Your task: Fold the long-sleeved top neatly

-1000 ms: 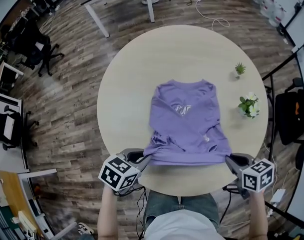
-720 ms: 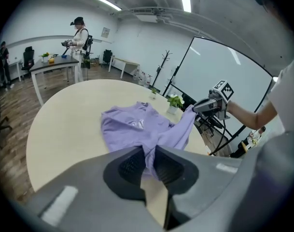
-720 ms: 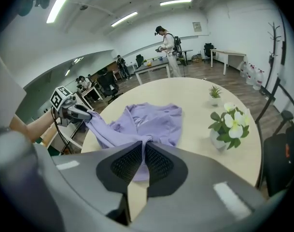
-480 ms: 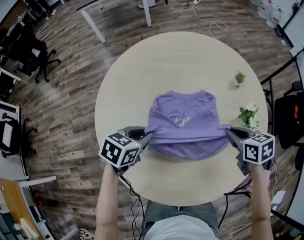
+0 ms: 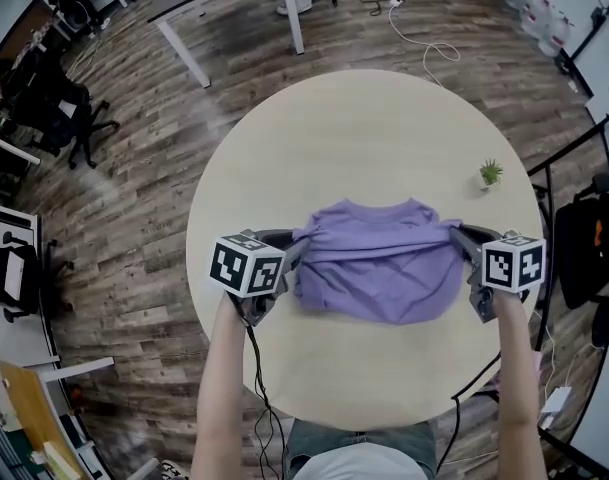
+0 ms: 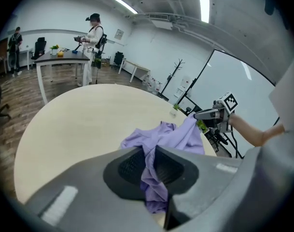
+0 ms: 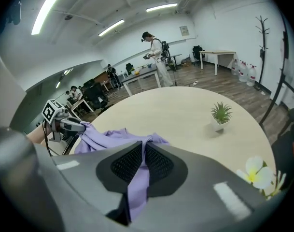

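purple top, round table, small plant

Purple long-sleeved top, folded double.
It lay mid-table, its doubled-over hem edge lifted near the neckline, the fabric creased.

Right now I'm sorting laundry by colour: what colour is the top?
The top is lilac purple, clearest in the head view.
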The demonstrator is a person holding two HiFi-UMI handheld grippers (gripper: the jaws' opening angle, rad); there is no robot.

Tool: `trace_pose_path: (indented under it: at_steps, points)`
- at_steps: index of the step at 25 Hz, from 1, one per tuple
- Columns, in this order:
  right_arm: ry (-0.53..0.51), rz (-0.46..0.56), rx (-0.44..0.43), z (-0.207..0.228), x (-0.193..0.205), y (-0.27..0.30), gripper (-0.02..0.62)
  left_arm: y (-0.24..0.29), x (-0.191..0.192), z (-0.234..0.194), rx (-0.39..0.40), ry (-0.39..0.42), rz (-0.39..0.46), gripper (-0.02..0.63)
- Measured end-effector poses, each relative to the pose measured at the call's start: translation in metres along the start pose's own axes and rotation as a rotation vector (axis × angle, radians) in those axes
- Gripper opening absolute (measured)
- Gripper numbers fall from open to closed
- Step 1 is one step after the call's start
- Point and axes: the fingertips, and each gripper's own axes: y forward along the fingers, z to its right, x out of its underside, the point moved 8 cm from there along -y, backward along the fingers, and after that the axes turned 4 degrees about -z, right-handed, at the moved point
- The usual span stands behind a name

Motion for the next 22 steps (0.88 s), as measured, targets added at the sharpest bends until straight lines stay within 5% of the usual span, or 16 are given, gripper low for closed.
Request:
trace_pose_path:
  at_steps: [9, 17, 22]
  points:
    - [0.103, -0.002, 0.035, 0.025, -0.005, 0.057, 0.058, 0.051, 0.000, -0.042, -0.019, -0.175, -0.010, 0.067]
    - [0.257, 0.055, -0.019, 0.032, 0.002, 0.082, 0.232, 0.059, 0.003, -0.055, 0.029, -0.342, 0.115, 0.153]
    - [0.322, 0.164, -0.075, 0.032, -0.008, 0.074, 0.232, 0.054, 0.001, -0.063, 0.097, -0.505, 0.243, 0.180]
